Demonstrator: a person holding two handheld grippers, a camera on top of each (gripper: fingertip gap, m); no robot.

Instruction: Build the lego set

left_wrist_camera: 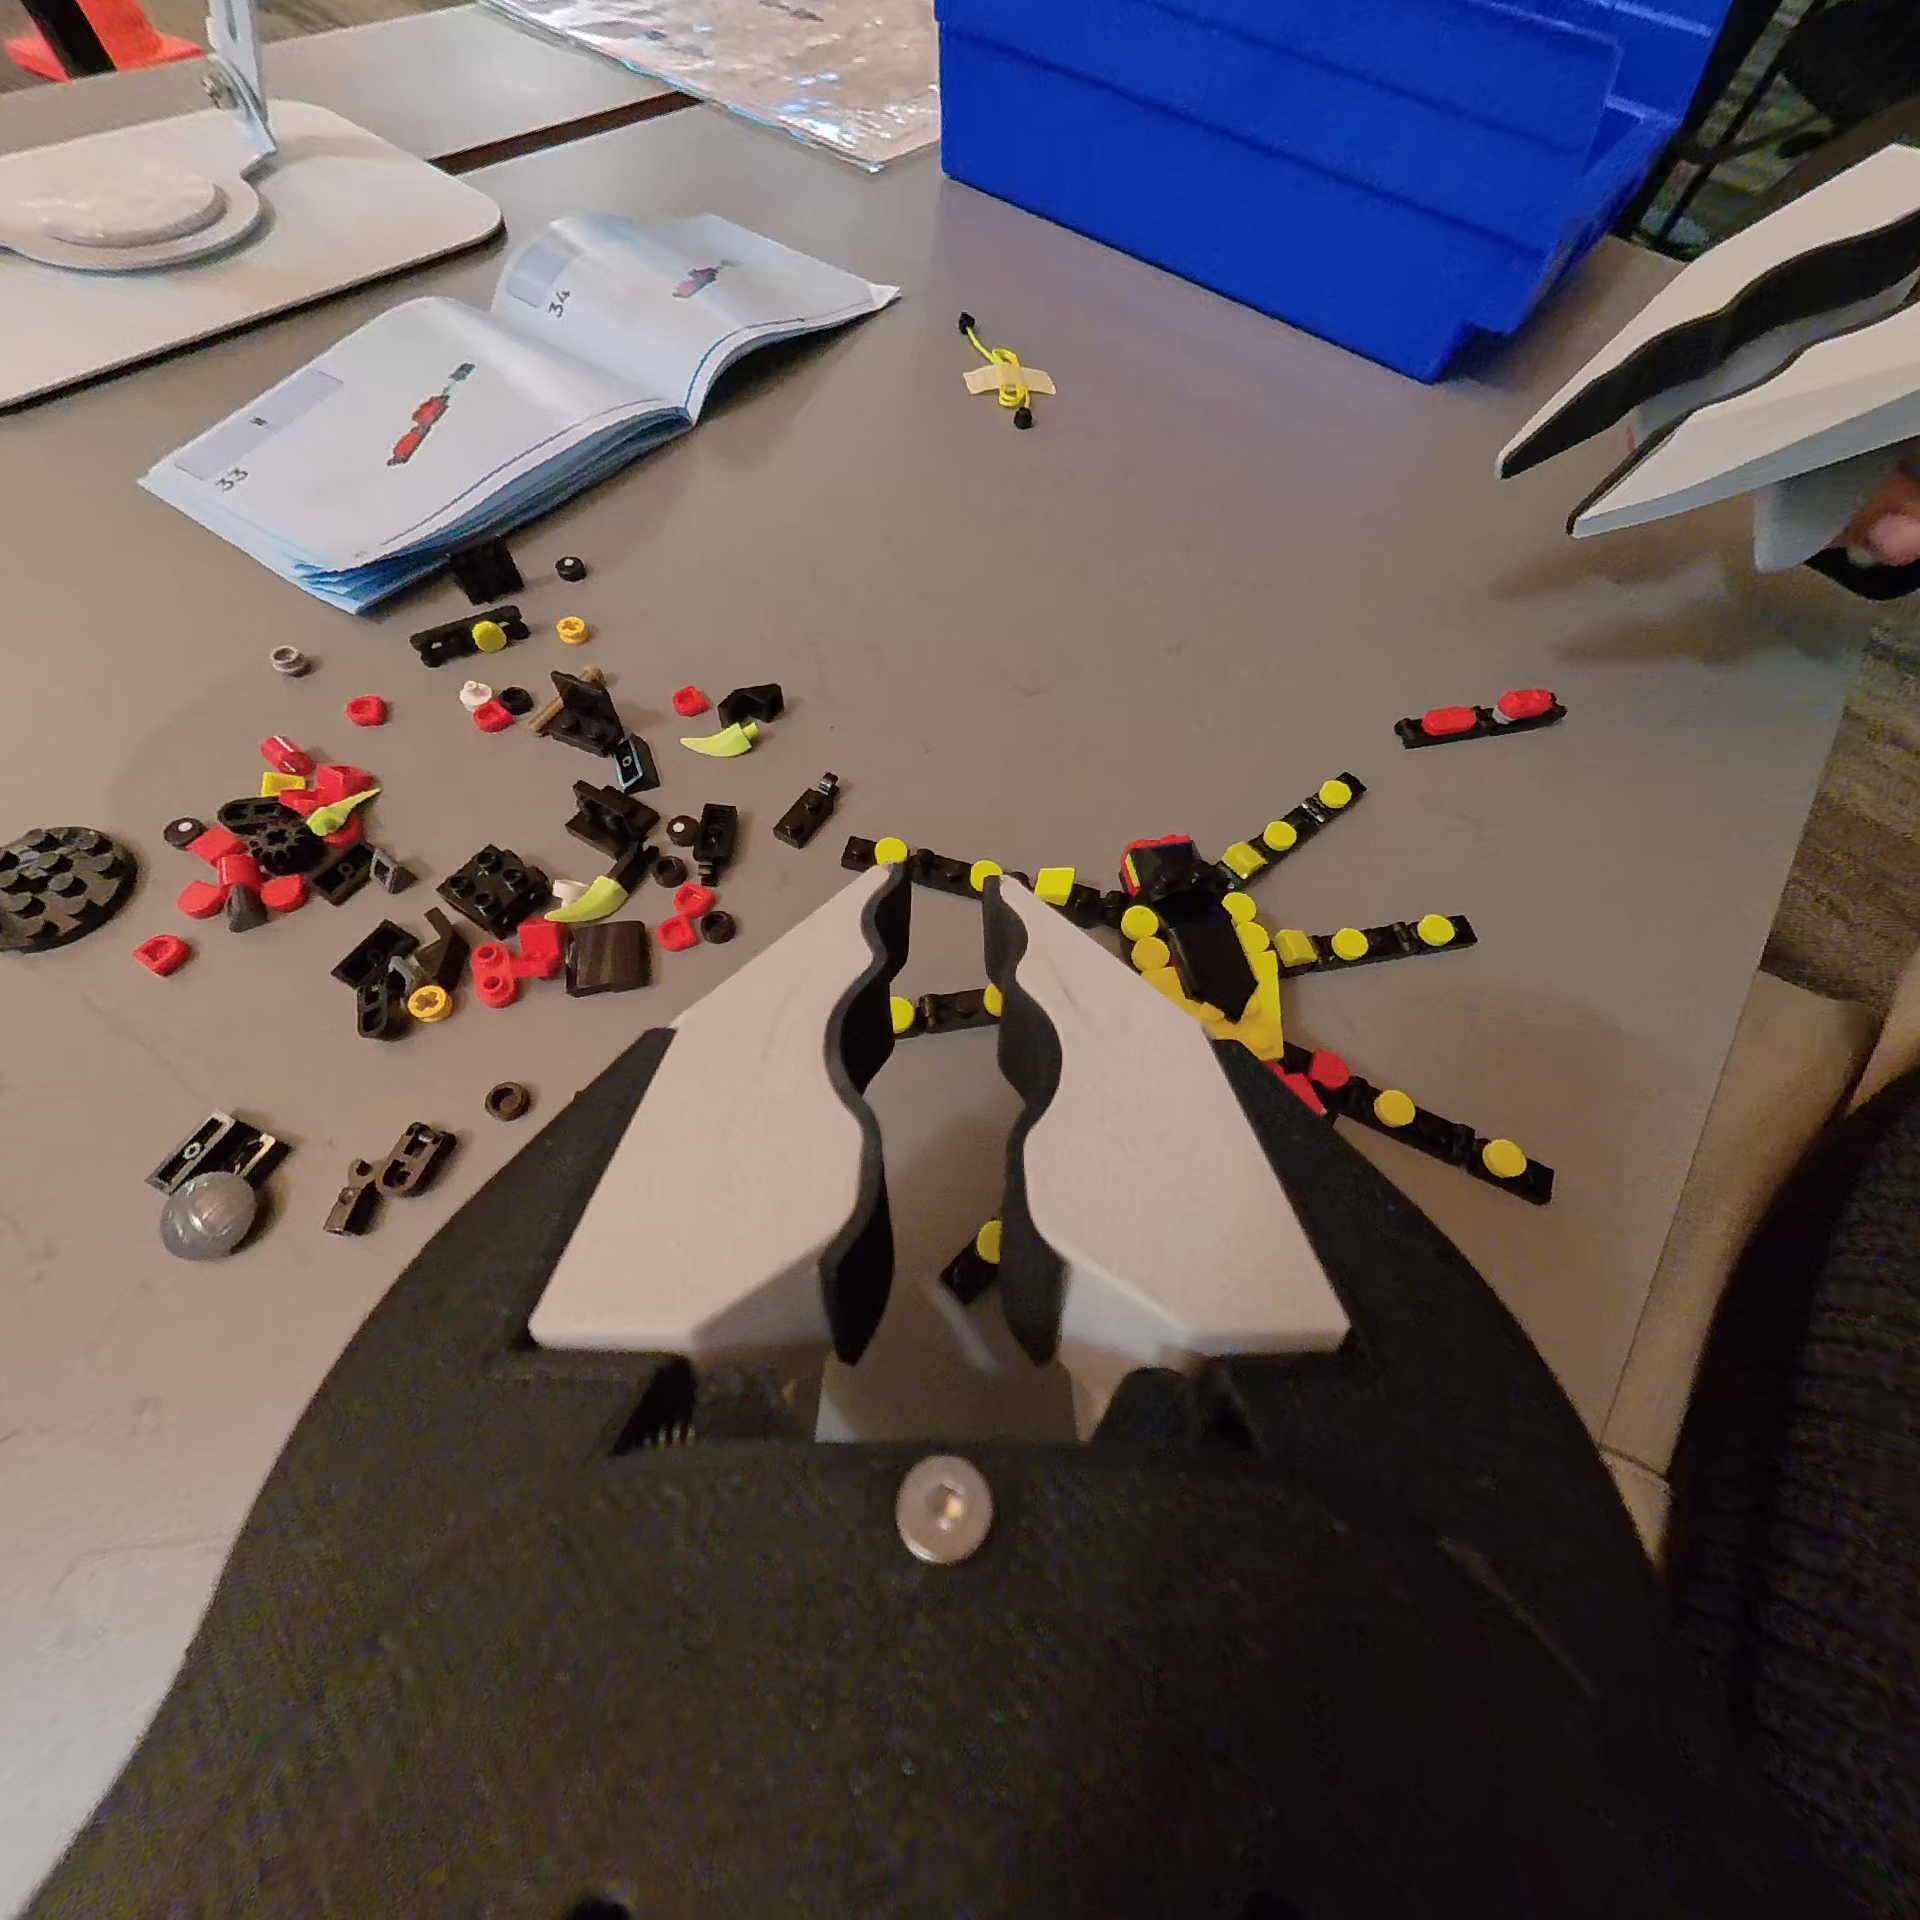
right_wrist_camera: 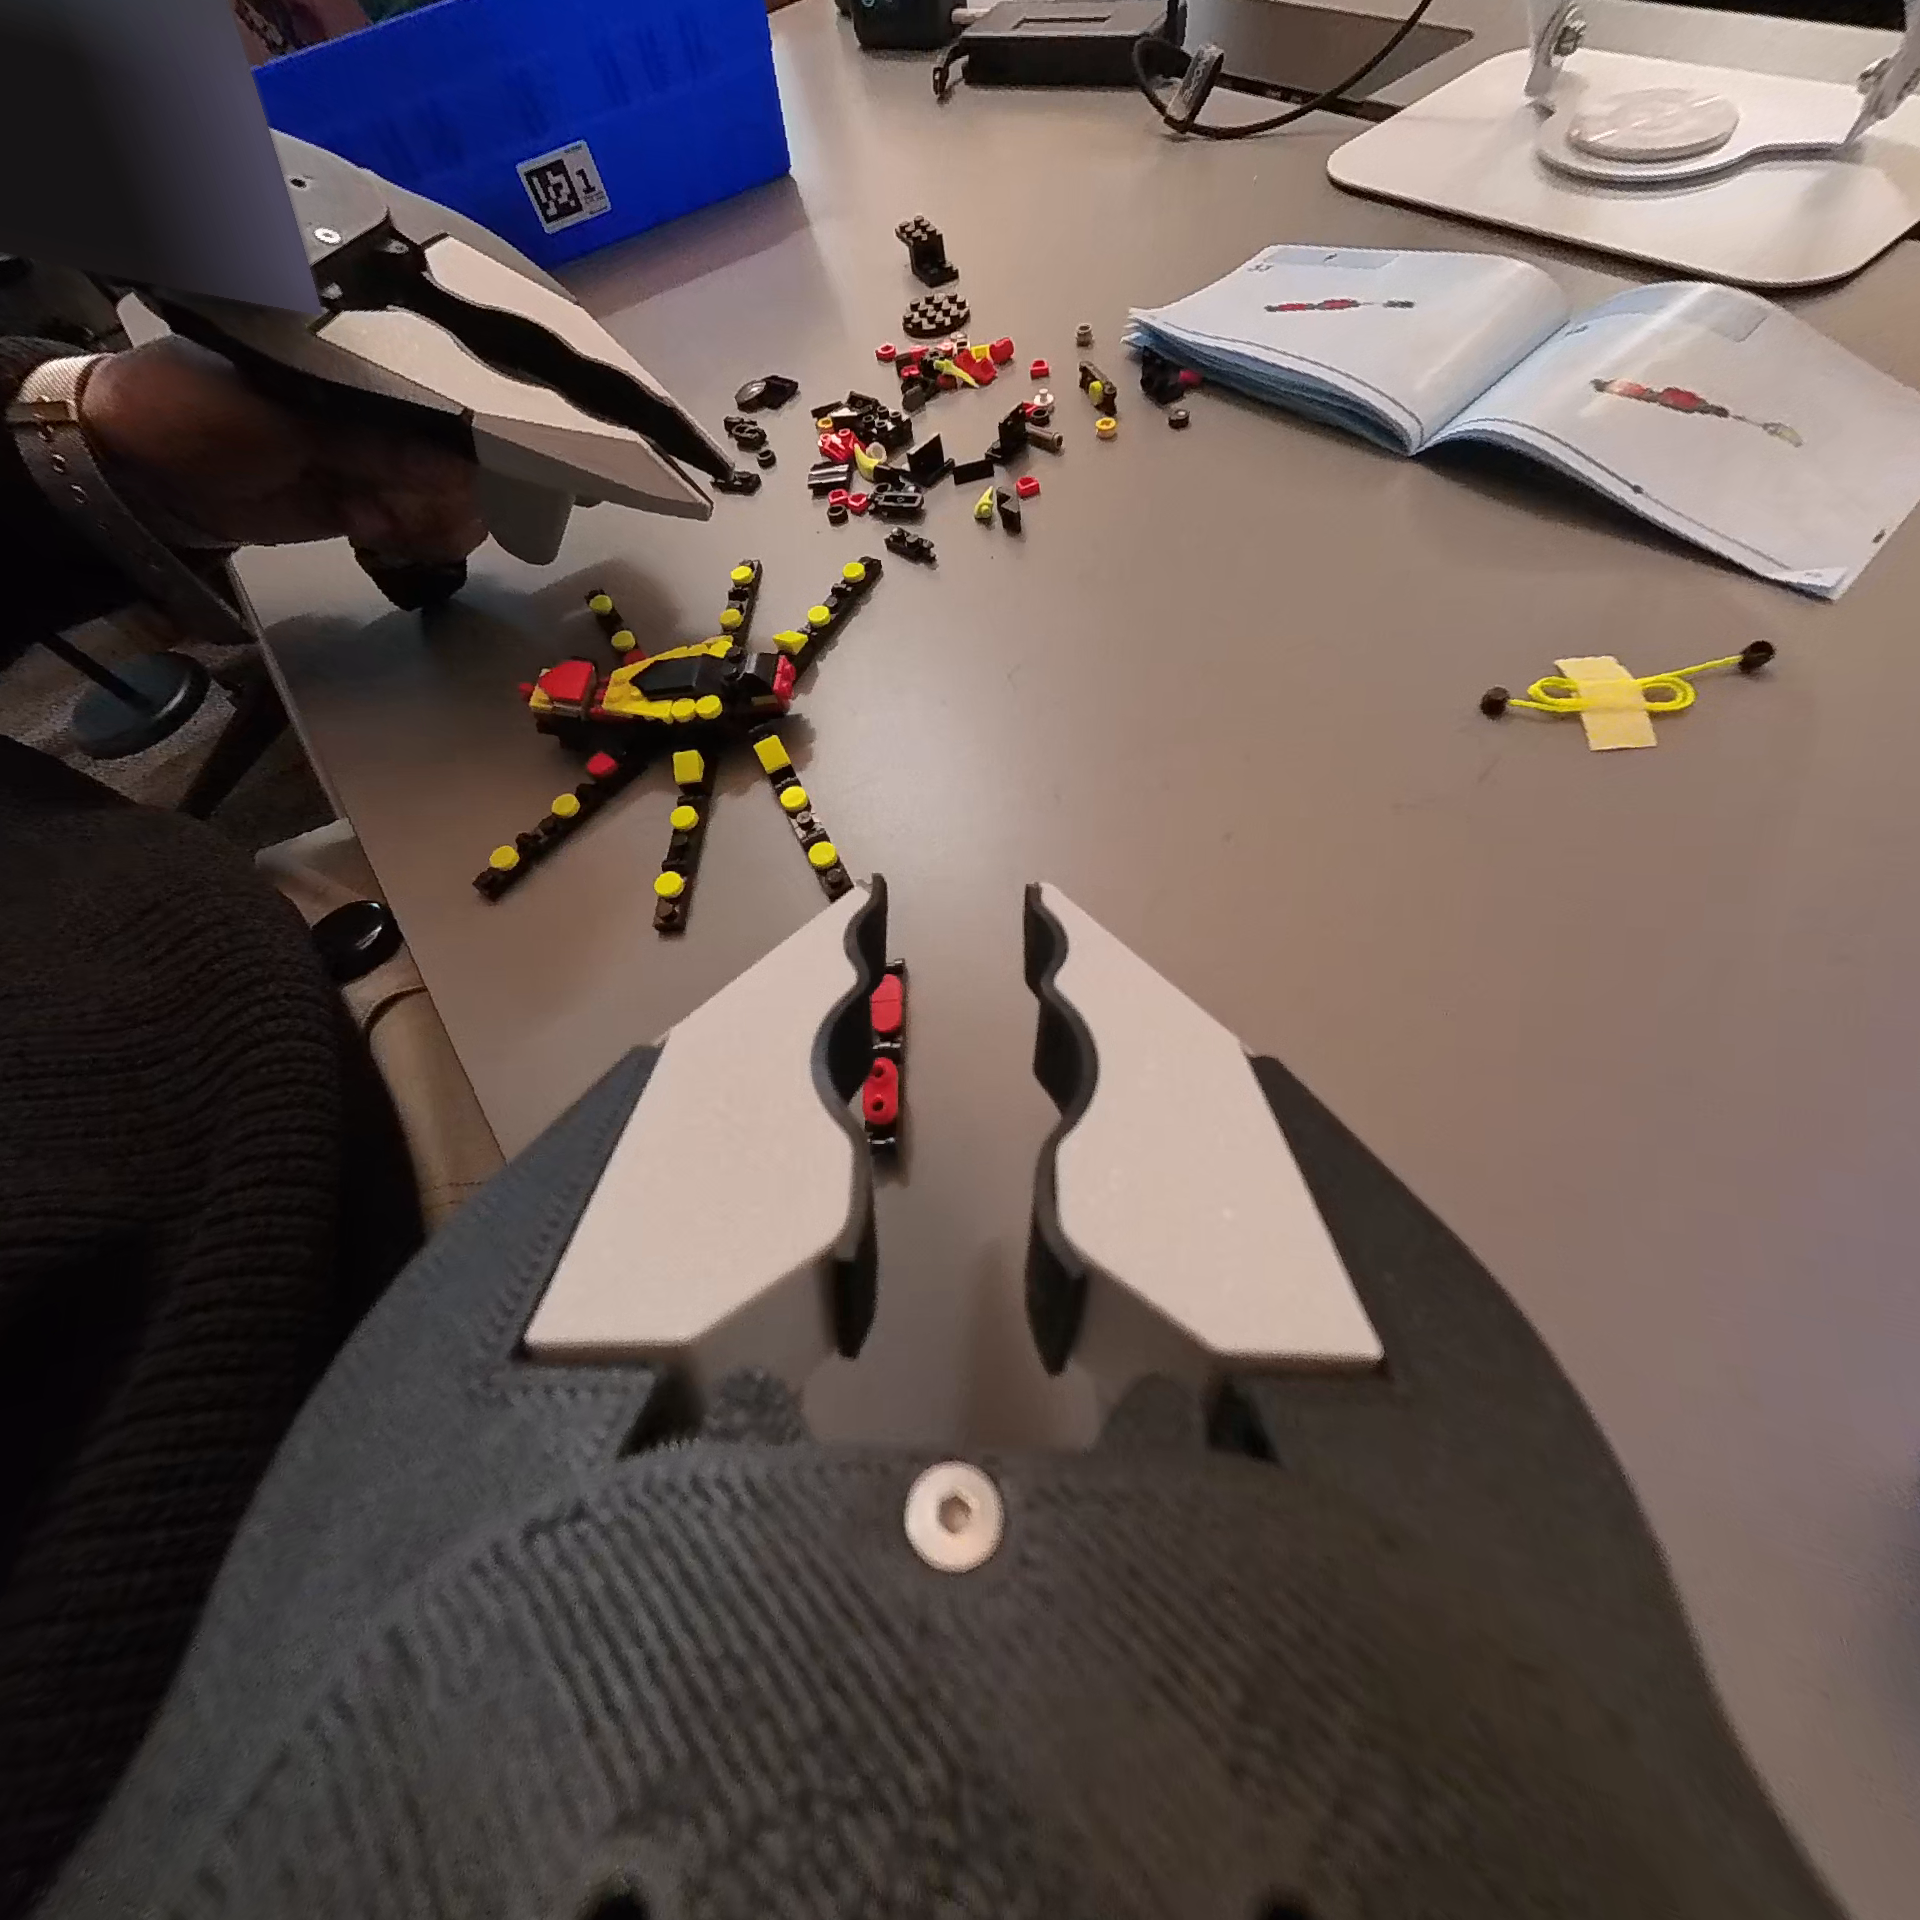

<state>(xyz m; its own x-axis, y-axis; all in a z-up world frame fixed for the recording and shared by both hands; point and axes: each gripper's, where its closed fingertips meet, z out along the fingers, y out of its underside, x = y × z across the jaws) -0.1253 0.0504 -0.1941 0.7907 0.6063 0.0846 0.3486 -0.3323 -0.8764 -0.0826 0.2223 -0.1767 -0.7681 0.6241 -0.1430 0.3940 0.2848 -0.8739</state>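
Observation:
A black, yellow and red spider-like lego model (left_wrist_camera: 1195,935) lies on the grey table (left_wrist_camera: 1039,582) with black legs dotted yellow. My left gripper (left_wrist_camera: 948,883) hovers over its left legs, jaws narrowly open and empty. A short black strip with red pieces (left_wrist_camera: 1481,717) lies apart to the right. In the right wrist view that strip (right_wrist_camera: 883,1049) shows between my right gripper's fingers, close to the left one. The right gripper (right_wrist_camera: 954,899) is open, empty, and above the table. The model (right_wrist_camera: 665,686) and left gripper (right_wrist_camera: 717,473) show farther off.
Loose black, red and yellow pieces (left_wrist_camera: 468,852) are scattered left of the model. An open instruction booklet (left_wrist_camera: 499,395) lies behind them. A taped yellow string (left_wrist_camera: 1003,374), a blue bin (left_wrist_camera: 1299,156) and a monitor stand base (left_wrist_camera: 208,208) sit farther back. The table edge runs right of the model.

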